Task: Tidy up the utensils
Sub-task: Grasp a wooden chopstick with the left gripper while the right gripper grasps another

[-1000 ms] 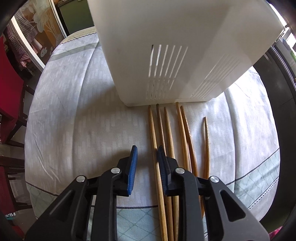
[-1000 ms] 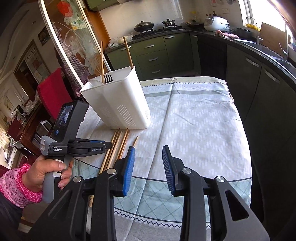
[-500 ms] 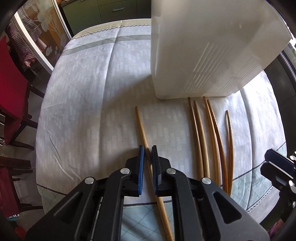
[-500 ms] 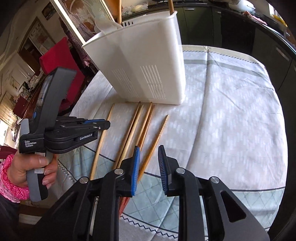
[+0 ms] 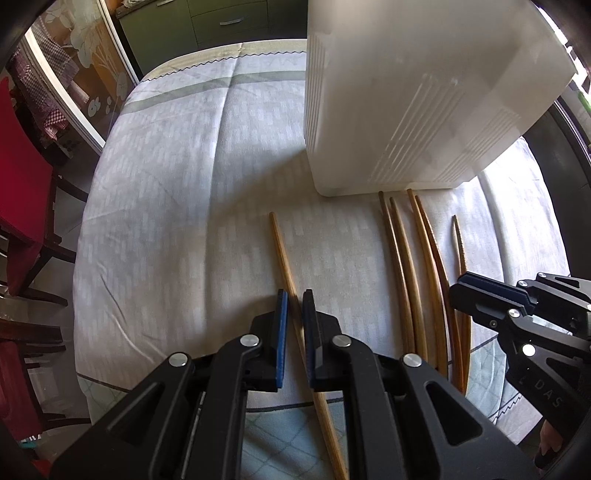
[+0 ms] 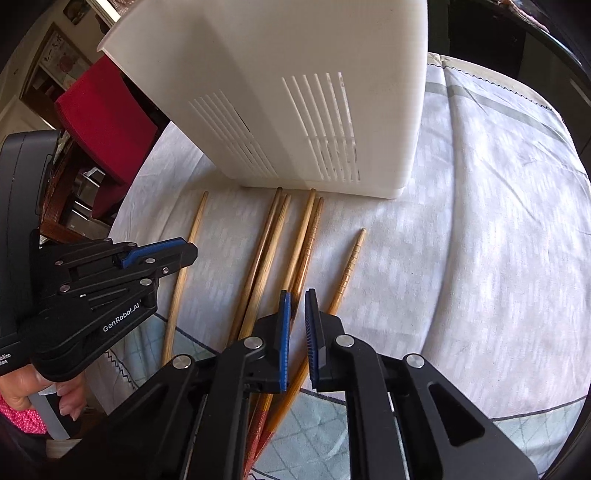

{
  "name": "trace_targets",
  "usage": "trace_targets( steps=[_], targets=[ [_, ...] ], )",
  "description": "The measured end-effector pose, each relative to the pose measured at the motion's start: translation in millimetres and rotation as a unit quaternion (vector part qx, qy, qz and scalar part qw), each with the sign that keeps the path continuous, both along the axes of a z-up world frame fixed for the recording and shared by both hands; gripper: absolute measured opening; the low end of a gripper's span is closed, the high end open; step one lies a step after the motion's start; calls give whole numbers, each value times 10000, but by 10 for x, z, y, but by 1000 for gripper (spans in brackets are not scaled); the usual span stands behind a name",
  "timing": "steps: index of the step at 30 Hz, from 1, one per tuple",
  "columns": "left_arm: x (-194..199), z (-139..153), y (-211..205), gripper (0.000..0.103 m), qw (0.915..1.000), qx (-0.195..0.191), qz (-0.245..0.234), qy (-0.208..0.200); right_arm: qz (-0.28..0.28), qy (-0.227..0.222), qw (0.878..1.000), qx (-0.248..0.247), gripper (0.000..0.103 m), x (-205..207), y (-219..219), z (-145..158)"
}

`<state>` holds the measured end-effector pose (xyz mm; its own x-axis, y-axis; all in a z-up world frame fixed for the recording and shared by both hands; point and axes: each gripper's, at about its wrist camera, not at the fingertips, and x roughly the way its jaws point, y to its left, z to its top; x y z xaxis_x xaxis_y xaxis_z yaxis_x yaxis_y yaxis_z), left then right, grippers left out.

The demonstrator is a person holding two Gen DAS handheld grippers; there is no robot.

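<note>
Several wooden chopsticks lie on the tablecloth in front of a white slotted utensil holder (image 5: 399, 110) (image 6: 295, 99). My left gripper (image 5: 294, 299) is shut on a single chopstick (image 5: 282, 251) that lies apart to the left of the others; it also shows in the right wrist view (image 6: 184, 266). My right gripper (image 6: 297, 299) has its jaws almost closed around one chopstick (image 6: 306, 254) of the main group (image 5: 417, 266). The rightmost chopstick (image 6: 349, 266) lies just right of it.
The table (image 5: 166, 206) has a pale patterned cloth with a checked border near the front edge. A red chair (image 5: 18, 184) stands at the table's left. Dark kitchen cabinets (image 5: 229, 26) are behind the table.
My left gripper stayed closed on the separated chopstick. My right gripper moved down and forward to the chopstick group and its jaws narrowed around one chopstick.
</note>
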<state>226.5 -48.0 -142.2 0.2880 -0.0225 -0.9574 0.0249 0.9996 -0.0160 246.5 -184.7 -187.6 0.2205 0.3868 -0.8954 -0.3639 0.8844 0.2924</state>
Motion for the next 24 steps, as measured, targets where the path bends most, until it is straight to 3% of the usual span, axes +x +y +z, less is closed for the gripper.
trace_targets(
  steps=[24],
  targets=[
    [-26, 19, -20, 9, 10000, 44, -57, -34, -58, -138, 9989, -449, 9, 44, 322, -155]
  ],
)
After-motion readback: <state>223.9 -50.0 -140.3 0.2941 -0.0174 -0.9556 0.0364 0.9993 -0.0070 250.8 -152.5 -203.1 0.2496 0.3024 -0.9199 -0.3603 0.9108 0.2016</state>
